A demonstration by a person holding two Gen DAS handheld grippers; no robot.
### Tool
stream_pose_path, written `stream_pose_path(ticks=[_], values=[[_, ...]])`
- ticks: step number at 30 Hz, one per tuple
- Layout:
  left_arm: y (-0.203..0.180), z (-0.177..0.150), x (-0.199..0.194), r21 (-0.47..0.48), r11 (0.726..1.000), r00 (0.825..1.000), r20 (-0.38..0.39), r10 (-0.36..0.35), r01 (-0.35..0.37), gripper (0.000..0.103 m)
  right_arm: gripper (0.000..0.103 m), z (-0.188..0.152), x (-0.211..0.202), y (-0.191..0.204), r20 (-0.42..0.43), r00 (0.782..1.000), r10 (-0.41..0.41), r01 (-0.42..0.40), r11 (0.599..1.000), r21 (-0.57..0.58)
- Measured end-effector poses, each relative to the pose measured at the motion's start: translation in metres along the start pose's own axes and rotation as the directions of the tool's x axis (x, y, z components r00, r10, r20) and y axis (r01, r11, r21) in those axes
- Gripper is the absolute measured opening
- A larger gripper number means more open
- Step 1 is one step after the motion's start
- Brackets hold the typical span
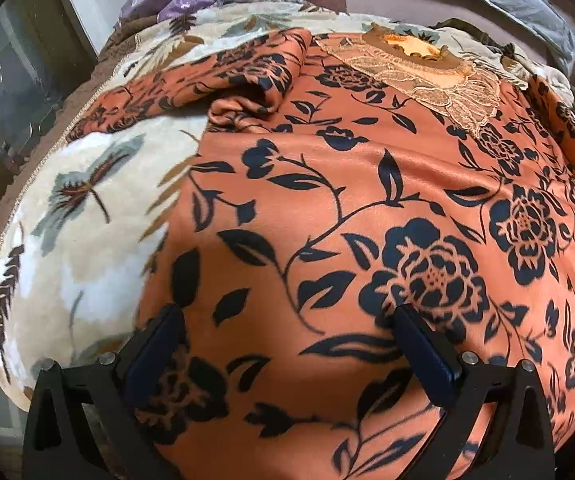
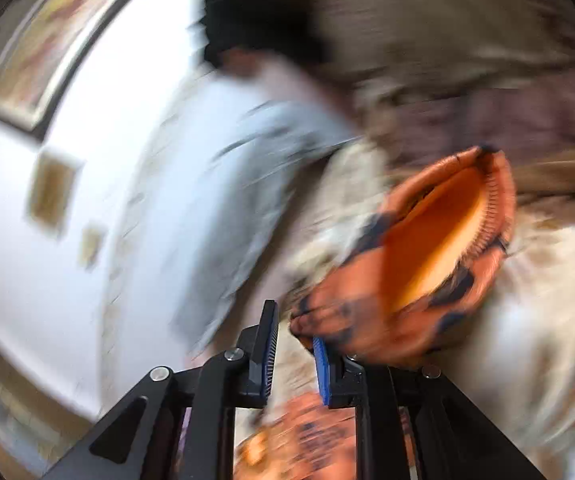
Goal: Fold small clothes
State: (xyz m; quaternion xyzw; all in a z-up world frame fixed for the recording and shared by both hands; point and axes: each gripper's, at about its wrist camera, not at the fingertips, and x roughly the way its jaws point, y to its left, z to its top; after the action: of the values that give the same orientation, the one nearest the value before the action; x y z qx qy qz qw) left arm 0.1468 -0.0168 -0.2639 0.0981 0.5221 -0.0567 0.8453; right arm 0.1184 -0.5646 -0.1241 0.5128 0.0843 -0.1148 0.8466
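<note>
An orange floral top [image 1: 327,200] lies spread on a cream patterned blanket [image 1: 79,216], lace neckline [image 1: 419,68] far ahead of the left gripper [image 1: 287,344]. That gripper's jaws stand wide apart above the hem, nothing between them. The right gripper [image 2: 293,344] shows in a heavily blurred view, its jaws drawn near together with a small gap; a sleeve cuff [image 2: 439,248] hangs just beyond and right of them, and I cannot tell whether it is pinched. Folding well likely means carrying the sleeve flat across the body while the left steadies the hem.
</note>
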Motion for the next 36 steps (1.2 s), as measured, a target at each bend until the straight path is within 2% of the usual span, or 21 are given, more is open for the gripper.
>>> stream_pose_path(ticks=[3, 5, 9, 11, 12, 13, 14, 15, 17, 18, 19, 21, 22, 24, 26, 27, 28, 30, 32, 34, 36], values=[[0.008, -0.004, -0.013, 0.015, 1.000, 0.999, 0.042, 0.012, -0.013, 0.103, 0.018, -0.047, 0.031, 0.060, -0.130, 0.989, 0.070, -0.087, 0.988, -0.127], [0.017, -0.005, -0.022, 0.012, 1.000, 0.998, 0.066, 0.017, -0.018, 0.103, 0.018, -0.089, 0.060, 0.091, -0.251, 0.963, 0.095, -0.143, 0.973, -0.180], [0.033, -0.004, -0.038, -0.005, 0.999, 0.993, 0.112, 0.042, -0.042, 0.103, 0.018, -0.187, 0.114, 0.121, -0.518, 0.850, 0.098, -0.249, 0.941, -0.230], [0.039, -0.001, -0.042, -0.014, 0.999, 0.991, 0.125, 0.052, -0.050, 0.103, 0.022, -0.240, 0.138, 0.125, -0.661, 0.748, 0.067, -0.271, 0.939, -0.212], [0.040, 0.001, -0.043, -0.019, 0.998, 0.990, 0.131, 0.055, -0.053, 0.103, 0.026, -0.255, 0.144, 0.124, -0.698, 0.713, 0.057, -0.271, 0.942, -0.199], [0.041, 0.003, -0.045, -0.025, 0.998, 0.989, 0.138, 0.062, -0.059, 0.103, 0.054, -0.274, 0.152, 0.120, -0.751, 0.658, 0.051, -0.271, 0.947, -0.173], [0.041, 0.005, -0.046, -0.028, 0.998, 0.988, 0.140, 0.064, -0.060, 0.103, 0.089, -0.283, 0.153, 0.116, -0.769, 0.637, 0.059, -0.266, 0.953, -0.147], [0.041, 0.007, -0.045, -0.030, 0.998, 0.988, 0.141, 0.063, -0.059, 0.103, 0.094, -0.289, 0.148, 0.112, -0.771, 0.633, 0.072, -0.262, 0.957, -0.126], [0.038, 0.013, -0.046, -0.032, 0.998, 0.989, 0.142, 0.050, -0.046, 0.103, 0.094, -0.278, 0.148, 0.107, -0.778, 0.617, 0.115, -0.287, 0.954, -0.087], [0.035, 0.015, -0.046, -0.033, 0.999, 0.989, 0.141, 0.045, -0.041, 0.103, 0.094, -0.276, 0.137, 0.108, -0.774, 0.621, 0.123, -0.294, 0.952, -0.085], [0.032, 0.021, -0.047, -0.030, 0.999, 0.989, 0.144, 0.033, -0.029, 0.103, 0.094, -0.259, 0.130, 0.106, -0.755, 0.638, 0.151, -0.306, 0.950, -0.069], [0.025, 0.028, -0.049, -0.019, 1.000, 0.988, 0.155, 0.017, -0.014, 0.103, 0.094, -0.247, 0.107, 0.117, -0.721, 0.663, 0.199, -0.326, 0.945, -0.039], [0.021, 0.035, -0.052, -0.012, 1.000, 0.987, 0.160, 0.007, -0.005, 0.103, 0.094, -0.232, 0.097, 0.111, -0.697, 0.686, 0.211, -0.320, 0.947, -0.028], [0.012, 0.049, -0.057, -0.002, 1.000, 0.983, 0.184, -0.024, 0.025, 0.103, 0.094, -0.209, 0.079, 0.100, -0.654, 0.731, 0.195, -0.278, 0.960, -0.024], [-0.002, 0.066, -0.062, 0.047, 0.998, 0.967, 0.250, -0.047, 0.036, 0.103, 0.094, -0.188, 0.052, 0.072, -0.603, 0.774, 0.192, -0.240, 0.971, 0.001], [-0.008, 0.073, -0.062, 0.072, 0.997, 0.961, 0.273, -0.036, 0.017, 0.103, 0.094, -0.185, 0.049, 0.064, -0.586, 0.790, 0.180, -0.215, 0.977, 0.010], [-0.016, 0.082, -0.060, 0.106, 0.994, 0.954, 0.301, -0.012, -0.021, 0.103, 0.094, -0.177, 0.041, 0.046, -0.568, 0.811, 0.142, -0.147, 0.988, 0.038], [-0.030, 0.095, -0.053, 0.177, 0.984, 0.950, 0.310, -0.038, -0.019, 0.103, 0.093, -0.163, 0.035, 0.027, -0.566, 0.815, 0.120, -0.080, 0.992, 0.094], [-0.043, 0.111, -0.040, 0.195, 0.976, 0.968, 0.210, -0.136, 0.094, 0.103, 0.093, -0.150, 0.030, 0.009, -0.542, 0.833, 0.114, -0.049, 0.990, 0.133], [-0.055, 0.120, -0.031, 0.163, 0.966, 0.965, 0.138, -0.225, 0.202, 0.103, 0.093, -0.143, 0.030, 0.003, -0.535, 0.839, 0.105, -0.036, 0.990, 0.138], [-0.070, 0.127, -0.024, 0.150, 0.964, 0.960, 0.138, -0.242, 0.222, 0.103, 0.093, -0.140, 0.032, -0.002, -0.541, 0.833, 0.115, -0.033, 0.987, 0.160]])
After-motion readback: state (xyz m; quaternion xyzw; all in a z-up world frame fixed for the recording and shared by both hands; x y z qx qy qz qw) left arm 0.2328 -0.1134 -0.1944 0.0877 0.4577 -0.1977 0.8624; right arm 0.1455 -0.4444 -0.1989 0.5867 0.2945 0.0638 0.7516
